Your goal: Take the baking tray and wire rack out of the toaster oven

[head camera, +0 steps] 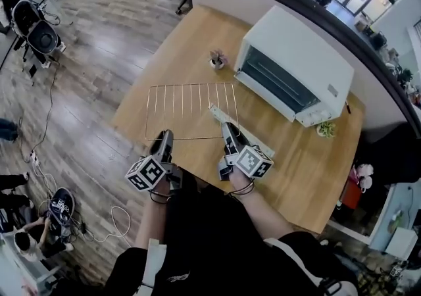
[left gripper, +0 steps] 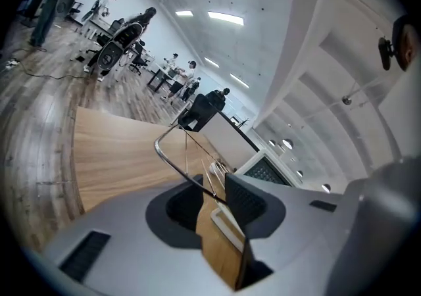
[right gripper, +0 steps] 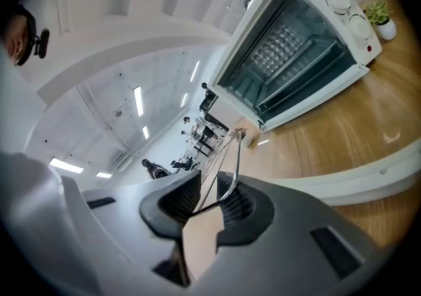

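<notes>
The wire rack (head camera: 191,107) is a thin metal grid held out level over the wooden table (head camera: 296,156), left of the white toaster oven (head camera: 296,68). My left gripper (head camera: 164,138) is shut on the near-left corner of its frame. My right gripper (head camera: 229,131) is shut on the near-right corner. In the left gripper view the rack's wire (left gripper: 177,156) runs between the pads of the left gripper (left gripper: 212,196). In the right gripper view the wire (right gripper: 227,150) is pinched in the right gripper (right gripper: 209,199). The oven (right gripper: 296,58) stands open, its inside empty.
A pale strip-shaped object (head camera: 220,116) lies on the table beside the right gripper; I cannot tell what it is. One small potted plant (head camera: 218,59) stands near the oven's left end, another (head camera: 325,129) at its right end. A dark partition (head camera: 316,8) runs behind the oven.
</notes>
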Available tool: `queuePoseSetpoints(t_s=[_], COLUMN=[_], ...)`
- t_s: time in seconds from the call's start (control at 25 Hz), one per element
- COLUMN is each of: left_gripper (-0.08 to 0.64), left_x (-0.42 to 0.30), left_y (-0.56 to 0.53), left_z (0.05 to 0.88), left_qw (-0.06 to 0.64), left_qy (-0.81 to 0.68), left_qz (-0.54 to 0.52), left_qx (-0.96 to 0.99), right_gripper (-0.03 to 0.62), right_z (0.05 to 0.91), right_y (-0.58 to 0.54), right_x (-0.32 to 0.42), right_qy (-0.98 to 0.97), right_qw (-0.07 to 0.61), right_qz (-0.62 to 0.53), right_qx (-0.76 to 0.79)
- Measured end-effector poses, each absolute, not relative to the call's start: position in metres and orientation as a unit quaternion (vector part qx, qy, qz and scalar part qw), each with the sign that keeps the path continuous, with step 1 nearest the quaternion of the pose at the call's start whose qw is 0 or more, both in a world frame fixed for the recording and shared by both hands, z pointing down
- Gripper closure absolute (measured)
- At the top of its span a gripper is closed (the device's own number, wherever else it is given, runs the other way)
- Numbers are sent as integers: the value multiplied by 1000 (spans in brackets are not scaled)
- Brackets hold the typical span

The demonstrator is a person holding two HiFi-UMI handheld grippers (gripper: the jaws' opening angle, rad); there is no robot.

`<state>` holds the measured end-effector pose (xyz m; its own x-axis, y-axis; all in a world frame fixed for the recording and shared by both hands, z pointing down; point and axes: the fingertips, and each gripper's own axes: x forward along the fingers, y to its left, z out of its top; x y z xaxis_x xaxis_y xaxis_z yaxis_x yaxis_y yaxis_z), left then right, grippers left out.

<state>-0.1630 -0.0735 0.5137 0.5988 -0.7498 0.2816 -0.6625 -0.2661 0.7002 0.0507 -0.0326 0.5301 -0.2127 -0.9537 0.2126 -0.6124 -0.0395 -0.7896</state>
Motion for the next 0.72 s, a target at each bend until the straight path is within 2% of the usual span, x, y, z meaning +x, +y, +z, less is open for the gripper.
queuePoseSetpoints(t_s=[0.4, 0.72], left_gripper=[456, 456], left_x=[-239, -270], left_y=[-107, -149], left_z=[539, 568], left_qw=[451, 476], left_qy=[-471, -460], left_qz=[-52, -21], left_qx=[756, 749], right_gripper=[506, 500], right_z=[551, 582], right_y=[-81, -112], right_x=[-22, -55], right_qy=[664, 629], right_qw=[155, 135], right_qz=[-447, -486], right_qx=[-579, -591])
